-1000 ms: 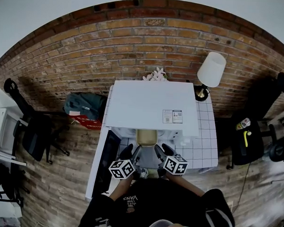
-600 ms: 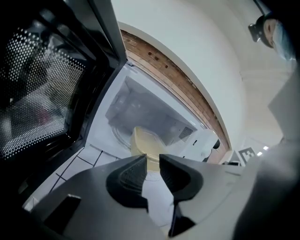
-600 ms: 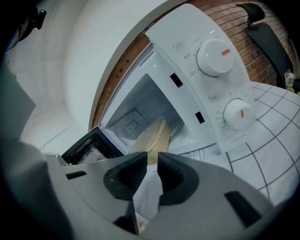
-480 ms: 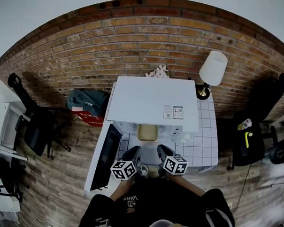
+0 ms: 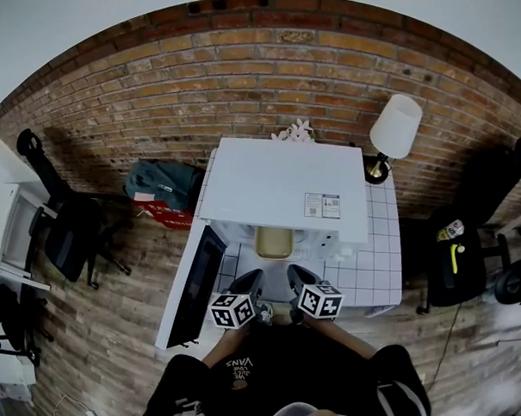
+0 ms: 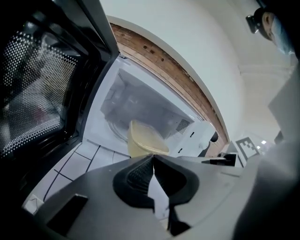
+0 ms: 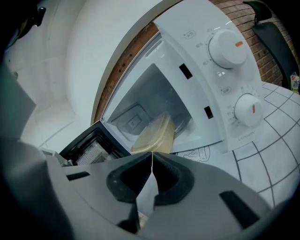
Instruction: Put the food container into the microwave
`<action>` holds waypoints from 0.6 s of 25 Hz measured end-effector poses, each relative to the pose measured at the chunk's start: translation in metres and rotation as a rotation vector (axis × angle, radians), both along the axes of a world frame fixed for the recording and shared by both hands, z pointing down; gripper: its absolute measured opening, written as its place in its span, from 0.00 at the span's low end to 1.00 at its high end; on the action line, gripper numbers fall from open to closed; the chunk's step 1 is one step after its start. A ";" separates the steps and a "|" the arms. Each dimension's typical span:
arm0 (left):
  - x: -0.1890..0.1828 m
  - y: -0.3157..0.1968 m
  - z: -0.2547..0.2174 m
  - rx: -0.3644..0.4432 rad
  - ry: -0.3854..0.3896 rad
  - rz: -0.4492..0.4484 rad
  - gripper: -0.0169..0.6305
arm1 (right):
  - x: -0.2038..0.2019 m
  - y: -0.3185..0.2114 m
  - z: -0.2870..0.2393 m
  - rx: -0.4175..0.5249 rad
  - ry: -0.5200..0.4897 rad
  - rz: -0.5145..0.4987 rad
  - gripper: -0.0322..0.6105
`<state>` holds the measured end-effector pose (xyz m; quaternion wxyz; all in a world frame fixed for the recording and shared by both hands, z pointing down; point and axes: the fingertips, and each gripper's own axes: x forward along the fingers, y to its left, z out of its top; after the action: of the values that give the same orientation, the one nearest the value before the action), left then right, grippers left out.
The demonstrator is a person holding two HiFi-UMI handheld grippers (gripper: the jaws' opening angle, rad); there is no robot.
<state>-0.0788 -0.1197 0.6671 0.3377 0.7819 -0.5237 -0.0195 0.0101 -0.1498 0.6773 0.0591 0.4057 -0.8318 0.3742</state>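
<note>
The microwave [image 5: 283, 191] cavity is seen open at the front. Passage on the left is barred by the door [image 5: 195, 286], which is swung out over the desk [image 5: 374, 268] edge. The cavity's middle is taken up by the food container [image 5: 273, 243], though room is seen above and beside it. The right side is walled off by the control panel [image 7: 229, 79]. The strip of desk before the opening is occupied by the left gripper [image 6: 152, 157] and right gripper [image 7: 152, 154], side by side.
</note>
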 end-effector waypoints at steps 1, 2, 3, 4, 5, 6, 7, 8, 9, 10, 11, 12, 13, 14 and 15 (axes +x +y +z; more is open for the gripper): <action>-0.001 -0.001 0.001 -0.002 -0.002 0.001 0.05 | -0.002 -0.001 0.000 0.001 0.006 -0.007 0.06; -0.002 -0.002 0.001 -0.006 -0.004 0.002 0.05 | -0.005 -0.001 0.000 0.003 0.010 -0.014 0.06; -0.003 -0.003 0.002 -0.010 -0.007 0.003 0.05 | -0.007 -0.002 0.000 0.005 0.012 -0.021 0.06; -0.004 -0.004 0.003 -0.014 -0.010 0.007 0.05 | -0.009 -0.003 0.000 0.006 0.014 -0.026 0.06; -0.004 -0.006 0.003 -0.017 -0.012 0.012 0.05 | -0.011 -0.004 0.000 0.007 0.017 -0.030 0.06; -0.005 -0.007 0.004 -0.019 -0.013 0.018 0.05 | -0.013 -0.005 0.001 0.006 0.022 -0.033 0.06; -0.005 -0.009 0.004 -0.019 -0.013 0.025 0.05 | -0.015 -0.006 0.001 0.006 0.025 -0.035 0.06; -0.005 -0.011 0.005 -0.019 -0.012 0.030 0.05 | -0.016 -0.008 0.001 0.005 0.028 -0.036 0.06; -0.005 -0.013 0.005 -0.019 -0.011 0.035 0.05 | -0.018 -0.009 0.002 0.005 0.030 -0.038 0.06; -0.006 -0.015 0.005 -0.022 -0.009 0.039 0.05 | -0.019 -0.010 0.002 0.005 0.033 -0.038 0.06; -0.006 -0.016 0.006 -0.027 -0.008 0.042 0.05 | -0.020 -0.012 0.002 0.004 0.035 -0.038 0.06; -0.006 -0.018 0.006 -0.031 -0.007 0.047 0.05 | -0.021 -0.013 0.002 0.003 0.036 -0.037 0.06; -0.006 -0.020 0.007 -0.034 -0.007 0.052 0.05 | -0.022 -0.015 0.002 0.003 0.036 -0.035 0.06; -0.006 -0.023 0.007 -0.035 -0.007 0.057 0.05 | -0.022 -0.017 0.002 0.003 0.035 -0.032 0.06; -0.006 -0.025 0.007 -0.035 -0.006 0.062 0.05 | -0.023 -0.019 0.002 0.003 0.033 -0.029 0.06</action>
<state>-0.0850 -0.1445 0.6745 0.3500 0.7918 -0.5005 0.0025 -0.0128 -0.1688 0.6791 0.0778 0.3999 -0.8370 0.3654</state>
